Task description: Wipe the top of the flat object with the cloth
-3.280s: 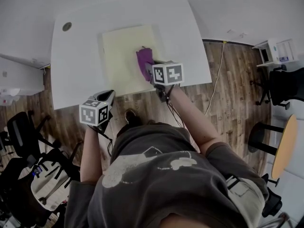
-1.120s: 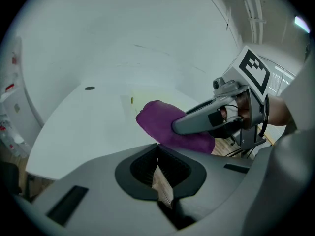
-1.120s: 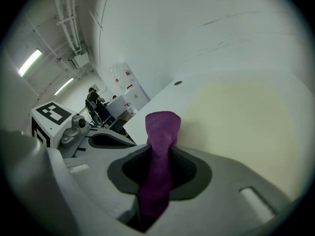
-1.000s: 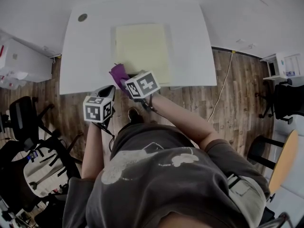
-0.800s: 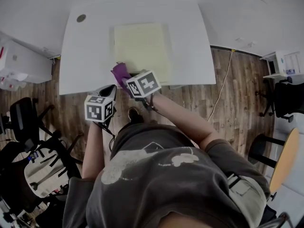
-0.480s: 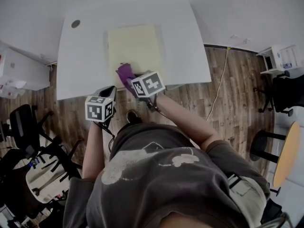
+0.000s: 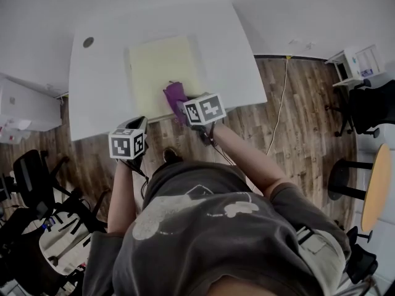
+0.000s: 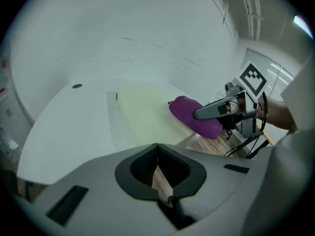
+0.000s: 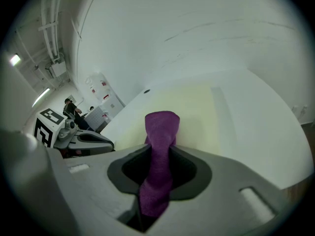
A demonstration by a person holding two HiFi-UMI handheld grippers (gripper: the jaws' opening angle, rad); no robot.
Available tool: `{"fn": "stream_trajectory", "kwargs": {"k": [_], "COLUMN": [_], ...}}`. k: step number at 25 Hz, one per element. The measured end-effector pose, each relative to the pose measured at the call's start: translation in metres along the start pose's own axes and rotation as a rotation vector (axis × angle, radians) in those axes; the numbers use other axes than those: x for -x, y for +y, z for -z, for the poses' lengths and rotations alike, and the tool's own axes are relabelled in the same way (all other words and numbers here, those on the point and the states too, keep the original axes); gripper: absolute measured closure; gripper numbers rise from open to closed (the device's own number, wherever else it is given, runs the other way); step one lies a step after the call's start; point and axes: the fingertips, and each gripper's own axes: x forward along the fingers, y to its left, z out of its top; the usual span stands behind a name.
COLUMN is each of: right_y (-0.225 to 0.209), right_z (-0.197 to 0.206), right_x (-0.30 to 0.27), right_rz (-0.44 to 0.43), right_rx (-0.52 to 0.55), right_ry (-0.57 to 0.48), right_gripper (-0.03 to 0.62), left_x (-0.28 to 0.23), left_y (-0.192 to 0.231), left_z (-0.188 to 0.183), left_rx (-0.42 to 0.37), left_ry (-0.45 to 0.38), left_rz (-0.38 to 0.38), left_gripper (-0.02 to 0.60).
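Note:
A pale yellow flat mat [image 7: 162,69] lies on the white table [image 7: 99,97]. My right gripper [image 7: 184,106] is shut on a purple cloth [image 7: 175,94], which rests on the mat's near edge, right of its middle. In the right gripper view the cloth [image 9: 160,132] runs up between the jaws of that gripper [image 9: 160,149] and folds over onto the mat [image 9: 192,107]. My left gripper [image 7: 137,123] hovers at the table's near edge, left of the cloth and off the mat. It [image 8: 157,146] is shut with nothing in it and faces the cloth [image 8: 194,117].
A small round grommet [image 7: 88,42] sits at the table's far left corner. On the wooden floor there are black chairs [image 7: 37,177] to the left, a cable [image 7: 281,103] to the right and a round wooden table [image 7: 376,190] further right.
The right gripper has dragged the cloth from the mat's near left corner rightward along its near edge. The left gripper has kept its place at the table edge.

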Motion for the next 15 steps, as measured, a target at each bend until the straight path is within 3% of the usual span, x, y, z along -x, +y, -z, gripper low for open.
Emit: {"fn": "stream_trajectory", "kwargs": {"k": [15], "right_y": [-0.069], "right_z": [0.012], "right_x": [0.041], "right_rz": [0.115], "right_rx": [-0.134], "right_ry": [-0.047], "right_gripper": [0.502], "left_x": [0.000], "left_y": [0.001], "left_z": [0.001], "left_rx": [0.012], "left_ry": [-0.004], "left_rz": [0.006], "left_gripper": [0.584]}}
